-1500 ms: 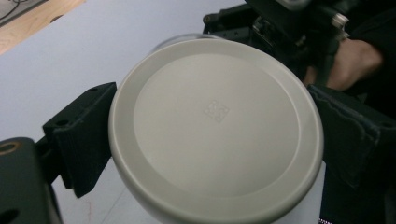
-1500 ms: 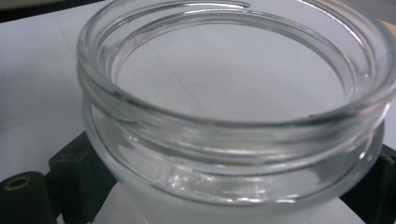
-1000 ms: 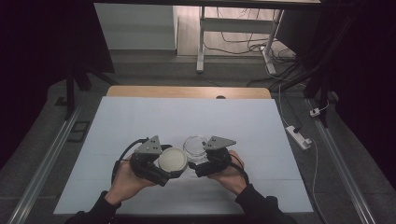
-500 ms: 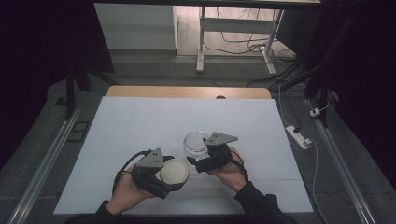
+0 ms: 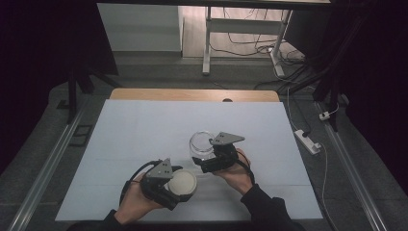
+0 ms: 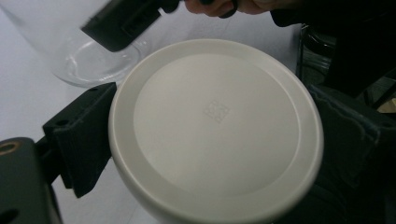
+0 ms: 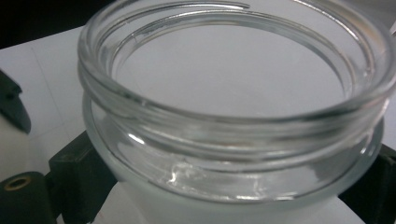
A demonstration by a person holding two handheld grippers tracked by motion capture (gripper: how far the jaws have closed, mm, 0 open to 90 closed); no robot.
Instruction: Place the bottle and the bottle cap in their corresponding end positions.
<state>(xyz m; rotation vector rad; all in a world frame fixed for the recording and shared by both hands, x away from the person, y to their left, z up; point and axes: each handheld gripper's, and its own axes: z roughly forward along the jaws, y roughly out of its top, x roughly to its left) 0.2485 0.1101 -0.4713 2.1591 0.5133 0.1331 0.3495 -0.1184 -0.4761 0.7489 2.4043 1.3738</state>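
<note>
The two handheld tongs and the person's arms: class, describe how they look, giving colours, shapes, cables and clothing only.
Both tongs, left and right, are black, blocky tools, each topped by a grey three-cornered plate. A black cable loops from each. Close up, the left tongs' jaws are thick matte black blocks with small round holes, and a brass-coloured ring shows on the body. The person wears dark long sleeves reaching to the wrists.

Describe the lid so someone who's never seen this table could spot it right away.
Start at the white table, then go to its near edge, where the left gripper is. The lid is the round, flat, cream disc clamped between that gripper's jaws, near the jar. The jar in the right gripper is clear glass and open; the lid is opaque.
</note>
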